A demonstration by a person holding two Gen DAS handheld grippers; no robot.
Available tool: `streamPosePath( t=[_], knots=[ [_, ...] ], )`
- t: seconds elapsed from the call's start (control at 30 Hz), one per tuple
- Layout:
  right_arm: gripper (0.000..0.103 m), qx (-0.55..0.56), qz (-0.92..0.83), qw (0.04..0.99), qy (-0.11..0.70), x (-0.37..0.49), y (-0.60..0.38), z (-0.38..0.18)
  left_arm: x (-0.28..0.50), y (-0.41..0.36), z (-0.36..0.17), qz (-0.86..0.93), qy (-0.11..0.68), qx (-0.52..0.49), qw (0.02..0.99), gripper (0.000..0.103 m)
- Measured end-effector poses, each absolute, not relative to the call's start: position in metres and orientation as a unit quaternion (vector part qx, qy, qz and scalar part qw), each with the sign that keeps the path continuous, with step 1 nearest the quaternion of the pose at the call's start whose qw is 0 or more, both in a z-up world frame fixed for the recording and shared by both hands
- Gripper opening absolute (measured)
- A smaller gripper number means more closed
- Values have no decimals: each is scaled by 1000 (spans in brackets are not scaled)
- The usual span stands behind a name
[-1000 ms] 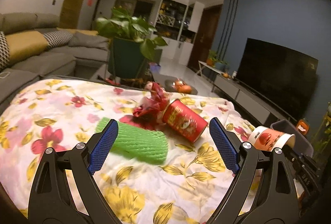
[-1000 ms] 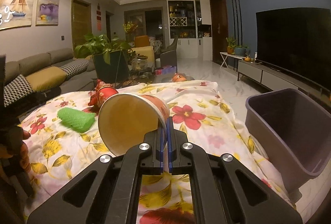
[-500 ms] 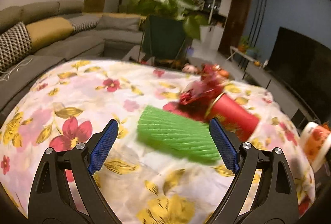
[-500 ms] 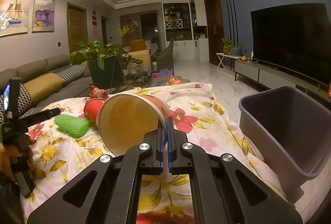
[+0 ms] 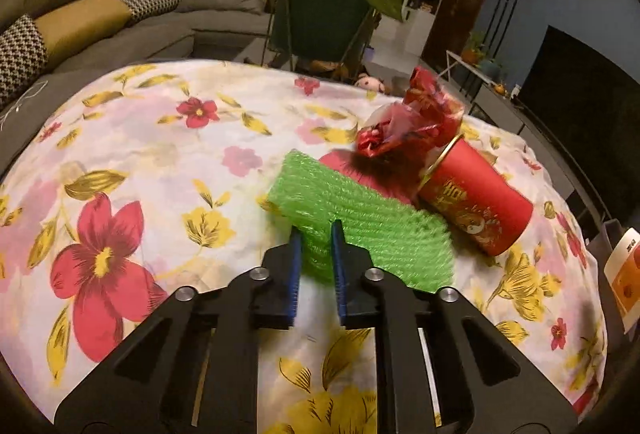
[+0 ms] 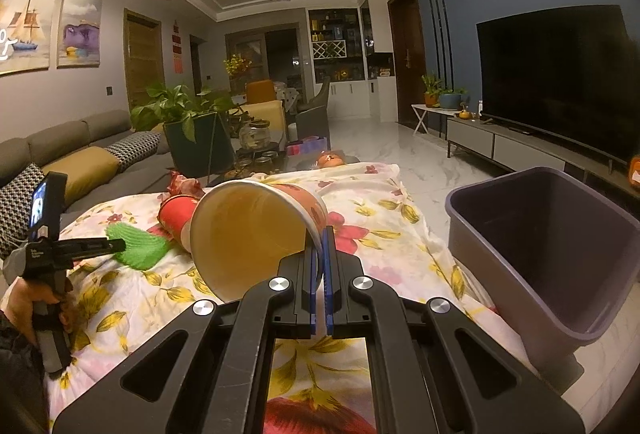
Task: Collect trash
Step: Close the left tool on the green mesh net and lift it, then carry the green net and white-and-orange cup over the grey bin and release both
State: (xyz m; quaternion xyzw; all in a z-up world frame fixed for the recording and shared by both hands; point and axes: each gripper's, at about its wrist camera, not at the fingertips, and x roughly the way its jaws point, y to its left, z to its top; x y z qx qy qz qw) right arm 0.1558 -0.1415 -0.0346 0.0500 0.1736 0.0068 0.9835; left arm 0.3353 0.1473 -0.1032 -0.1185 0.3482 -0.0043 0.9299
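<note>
The flowered cloth (image 5: 168, 153) covers the counter and serves as the landmark. Off its right edge stands the grey bin (image 6: 560, 266), tilted toward the camera, nothing visible inside it. Above the cloth's near right part, the paper cup (image 6: 256, 230) hangs on its side (mouth toward the camera, inside bare), its rim clamped between the clenched fingers (image 6: 329, 274) of the right gripper (image 6: 319, 278). Near the cloth's middle lies the green foam net (image 5: 360, 222), its near edge pinched between the blue fingers (image 5: 295, 266) of the left gripper (image 5: 314, 262), which have closed on it. Touching the net's far side, the red canister (image 5: 476, 205) lies on its side, and just behind it sits the crumpled red wrapper (image 5: 412, 125). Whether the net is lifted off the cloth I cannot tell.
</note>
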Motion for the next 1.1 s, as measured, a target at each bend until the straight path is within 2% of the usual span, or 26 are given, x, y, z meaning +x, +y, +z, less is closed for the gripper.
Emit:
streamPosePath(
  t=[0.47, 0.7, 1.1],
  knots=[
    [4, 66, -7, 986, 156, 123, -169, -16, 232, 123, -36, -28, 235, -115, 965, 10],
    [4, 71, -22, 986, 146, 104, -190, -7, 201, 67, -13, -71, 214, -84, 971, 10],
    [4, 70, -83, 986, 127, 87, -246, 6, 196, -48, 7, -171, 204, -59, 962, 10]
  ],
)
